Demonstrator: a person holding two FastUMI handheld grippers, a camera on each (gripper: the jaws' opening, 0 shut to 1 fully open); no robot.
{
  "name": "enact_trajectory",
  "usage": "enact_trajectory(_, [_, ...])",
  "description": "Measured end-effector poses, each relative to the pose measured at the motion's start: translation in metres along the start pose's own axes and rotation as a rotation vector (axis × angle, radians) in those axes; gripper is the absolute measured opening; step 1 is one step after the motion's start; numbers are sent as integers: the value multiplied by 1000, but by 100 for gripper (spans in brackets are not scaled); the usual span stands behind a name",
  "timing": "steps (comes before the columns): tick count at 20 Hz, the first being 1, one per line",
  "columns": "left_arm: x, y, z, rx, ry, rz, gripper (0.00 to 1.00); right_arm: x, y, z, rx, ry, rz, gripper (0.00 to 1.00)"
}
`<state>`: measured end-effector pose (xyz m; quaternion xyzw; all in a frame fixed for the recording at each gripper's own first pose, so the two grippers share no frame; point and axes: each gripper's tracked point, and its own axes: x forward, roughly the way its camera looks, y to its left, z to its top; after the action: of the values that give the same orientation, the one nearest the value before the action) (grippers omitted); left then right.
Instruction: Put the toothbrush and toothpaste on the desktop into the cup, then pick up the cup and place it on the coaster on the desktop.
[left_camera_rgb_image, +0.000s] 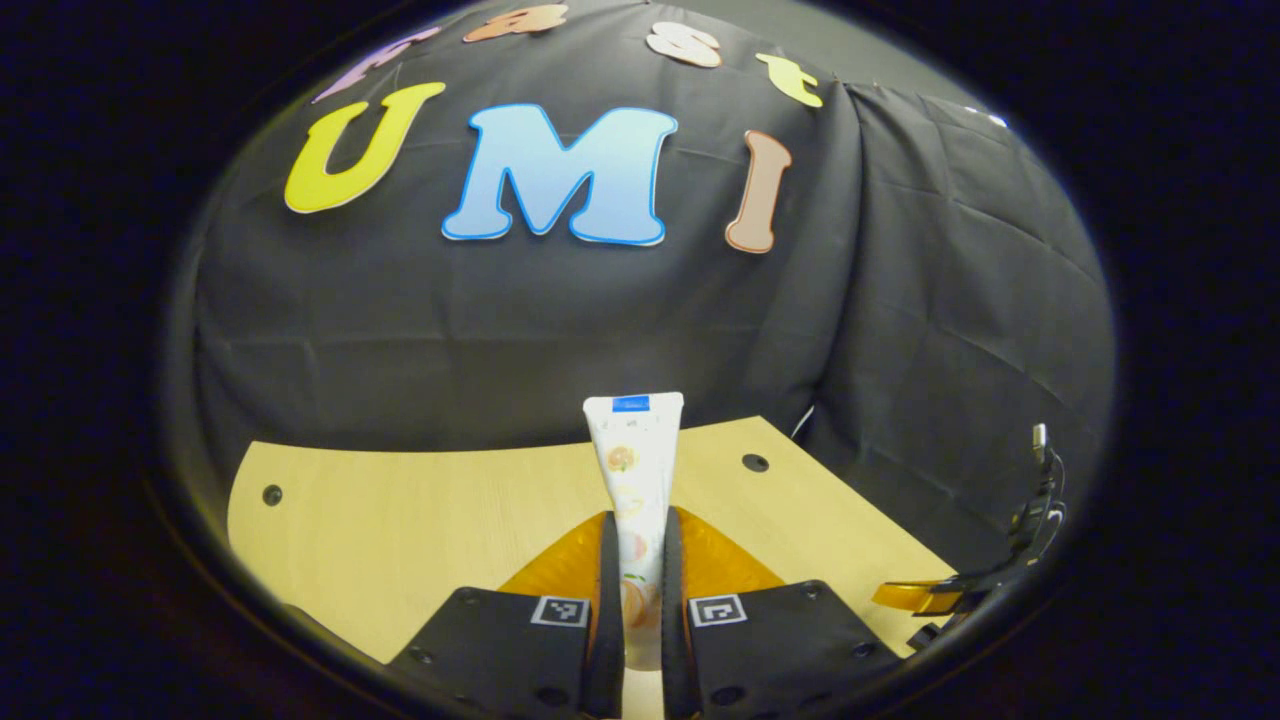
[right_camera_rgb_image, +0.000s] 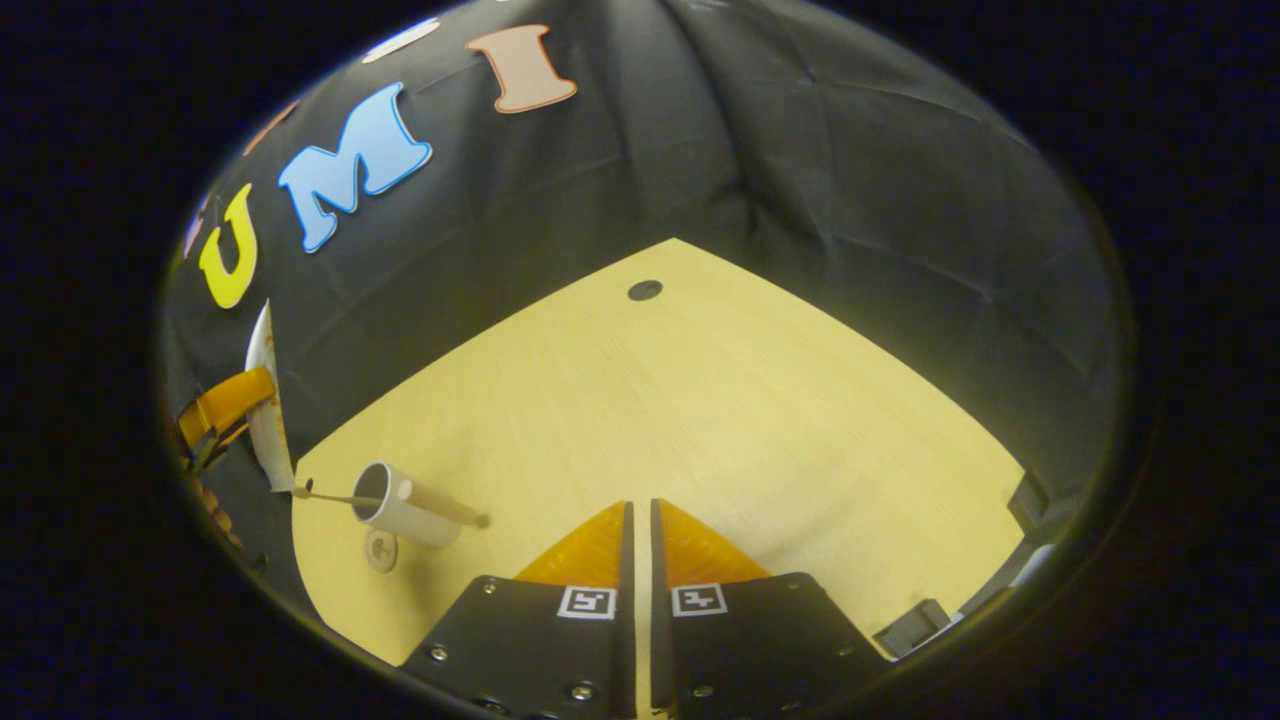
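My left gripper (left_camera_rgb_image: 638, 520) is shut on a white toothpaste tube (left_camera_rgb_image: 636, 450) printed with fruit, which points forward above the wooden desktop (left_camera_rgb_image: 420, 520). In the right gripper view that tube (right_camera_rgb_image: 264, 400) hangs in the left gripper (right_camera_rgb_image: 225, 405) up and to the left of a pale cup (right_camera_rgb_image: 408, 508). The cup stands on the desktop, and a thin toothbrush handle (right_camera_rgb_image: 325, 495) sticks out of its mouth. A small round coaster (right_camera_rgb_image: 380, 550) lies just in front of the cup. My right gripper (right_camera_rgb_image: 640, 505) is shut with nothing in it, above the bare desktop to the right of the cup.
The desktop (right_camera_rgb_image: 700, 400) has dark round holes near its corners (right_camera_rgb_image: 645, 290) (left_camera_rgb_image: 755, 462) (left_camera_rgb_image: 272, 494). Black cloth walls close in behind and on both sides. The right gripper (left_camera_rgb_image: 940, 597) shows at the far right in the left gripper view. A dark fixture (right_camera_rgb_image: 915, 620) sits at the table's right edge.
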<state>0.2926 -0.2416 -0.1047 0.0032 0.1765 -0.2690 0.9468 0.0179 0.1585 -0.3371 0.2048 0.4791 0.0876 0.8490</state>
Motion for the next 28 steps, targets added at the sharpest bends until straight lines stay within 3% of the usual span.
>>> enact_trajectory(3, [24, 9, -11, -26, -6, 16, 22, -4, -19, -8, -5, 22, -29, 4])
enact_trajectory(11, [59, 29, -88, -31, 118, 98, 23, -21, -59, -9, -13, 59, -113, 6])
enact_trajectory(18, [60, 29, -104, 14, 117, 155, 23, -24, -57, 7, -39, 60, -127, 6])
enact_trajectory(22, [49, 25, -98, 9, 96, 161, 34, -18, -40, 10, -57, 64, -100, 6])
enact_trajectory(25, [39, 19, -94, -9, 74, 160, 90, -16, -27, 10, -75, 64, -76, 6])
enact_trajectory(28, [30, 18, -89, -19, 65, 167, 90, -15, -16, 10, -92, 64, -50, 6])
